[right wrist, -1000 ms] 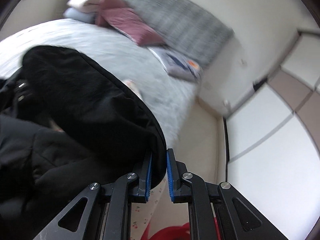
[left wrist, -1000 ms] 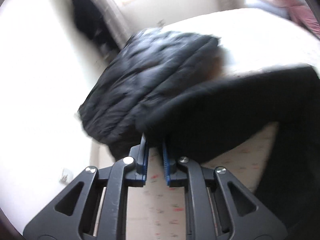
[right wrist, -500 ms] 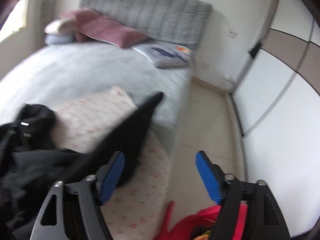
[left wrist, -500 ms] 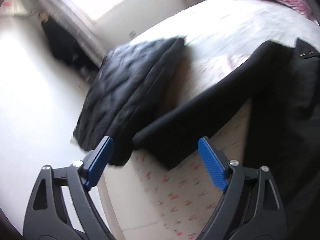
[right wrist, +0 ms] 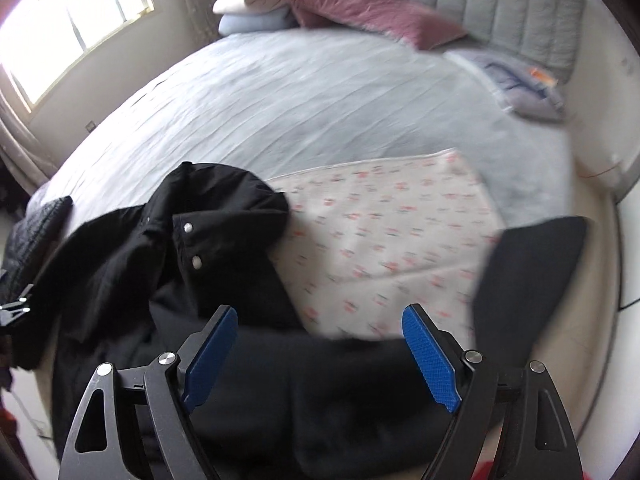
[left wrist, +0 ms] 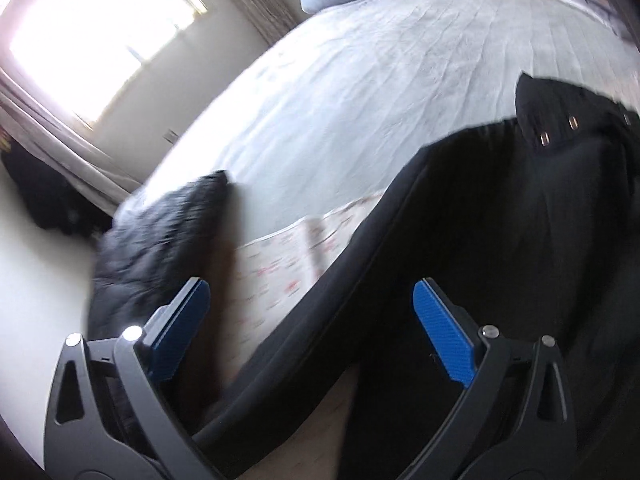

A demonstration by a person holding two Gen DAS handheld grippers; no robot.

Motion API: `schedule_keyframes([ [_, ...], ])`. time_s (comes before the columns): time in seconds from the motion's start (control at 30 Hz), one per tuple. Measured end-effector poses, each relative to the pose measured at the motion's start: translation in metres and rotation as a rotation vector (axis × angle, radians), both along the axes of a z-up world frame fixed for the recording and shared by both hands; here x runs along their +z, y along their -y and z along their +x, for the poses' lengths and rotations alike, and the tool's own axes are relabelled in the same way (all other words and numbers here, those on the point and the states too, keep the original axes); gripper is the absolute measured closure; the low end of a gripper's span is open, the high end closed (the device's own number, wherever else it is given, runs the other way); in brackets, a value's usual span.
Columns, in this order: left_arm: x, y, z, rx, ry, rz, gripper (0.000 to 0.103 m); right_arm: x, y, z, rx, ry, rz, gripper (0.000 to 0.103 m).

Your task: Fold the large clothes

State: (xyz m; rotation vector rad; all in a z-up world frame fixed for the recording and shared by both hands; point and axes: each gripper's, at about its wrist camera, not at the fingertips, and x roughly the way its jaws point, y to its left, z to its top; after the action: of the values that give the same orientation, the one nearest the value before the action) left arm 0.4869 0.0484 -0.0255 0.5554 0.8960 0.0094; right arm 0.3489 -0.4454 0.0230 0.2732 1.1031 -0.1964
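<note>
**Black coat spread but not yet folded**

Both your grippers are free of the cloth. The left gripper (left wrist: 308, 328) stands with its jaws spreading to their widest, blue pads (left wrist: 180, 328) well apart; a sleeve of the black coat (left wrist: 500, 260) runs diagonally between them in the picture, but the pads do not press on it. The right gripper (right wrist: 320, 356) is likewise opening, and the other sleeve (right wrist: 524, 280) lies across the lower frame under the jaws, unheld.

The coat lies at the near edge of the bed (right wrist: 320, 100), partly on a floral-print sheet (right wrist: 392, 232). In the right wrist view its collar with the metal snaps (right wrist: 192, 244) sits bunched at centre left, and the right sleeve reaches out to the lower right, its cuff hanging past the mattress edge. So the sleeves look drawn outward, but the body is rumpled (the hood or collar area especially) and I see no fold made in it.

A quilted dark jacket (left wrist: 160, 240) rests folded at centre left of the left wrist view, near the bed's corner; judge that one done.

What remains for you, as far as I can tell: smooth the body, bring each sleeve in, then fold the length over.
</note>
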Motion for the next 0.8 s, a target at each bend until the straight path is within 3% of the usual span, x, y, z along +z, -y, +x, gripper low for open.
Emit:
schedule_keyframes([
  [0.17, -0.032, 0.011, 0.049, 0.007, -0.086, -0.096, 0.002, -0.066, -0.002, 0.069, 0.064, -0.139, 0.071, 0.017],
  [0.3, -0.051, 0.016, 0.071, 0.015, -0.139, -0.189, 0.013, -0.113, -0.018, 0.101, 0.124, -0.220, 0.148, 0.017],
  [0.37, -0.064, 0.012, 0.077, 0.035, -0.196, -0.265, 0.033, -0.136, -0.028, 0.111, 0.127, -0.261, 0.188, 0.018],
  [0.4, -0.071, 0.010, 0.080, 0.045, -0.229, -0.297, 0.059, -0.144, -0.033, 0.113, 0.117, -0.277, 0.175, 0.018],
  [0.47, -0.086, 0.007, 0.077, 0.075, -0.261, -0.318, 0.092, -0.143, -0.042, 0.113, 0.117, -0.273, 0.123, 0.020],
  [0.53, -0.081, 0.004, 0.065, 0.065, -0.199, -0.328, 0.096, -0.135, -0.053, 0.111, 0.139, -0.249, 0.164, 0.071],
  [0.57, -0.075, 0.003, 0.059, 0.064, -0.166, -0.347, 0.096, -0.128, -0.061, 0.108, 0.137, -0.235, 0.101, 0.073],
  [0.6, -0.067, 0.000, 0.051, 0.067, -0.135, -0.376, 0.097, -0.119, -0.070, 0.105, 0.143, -0.210, 0.014, 0.086],
  [0.8, -0.004, -0.029, 0.023, 0.172, 0.056, -0.472, 0.097, -0.043, -0.103, 0.100, 0.092, 0.051, -0.222, 0.094],
])
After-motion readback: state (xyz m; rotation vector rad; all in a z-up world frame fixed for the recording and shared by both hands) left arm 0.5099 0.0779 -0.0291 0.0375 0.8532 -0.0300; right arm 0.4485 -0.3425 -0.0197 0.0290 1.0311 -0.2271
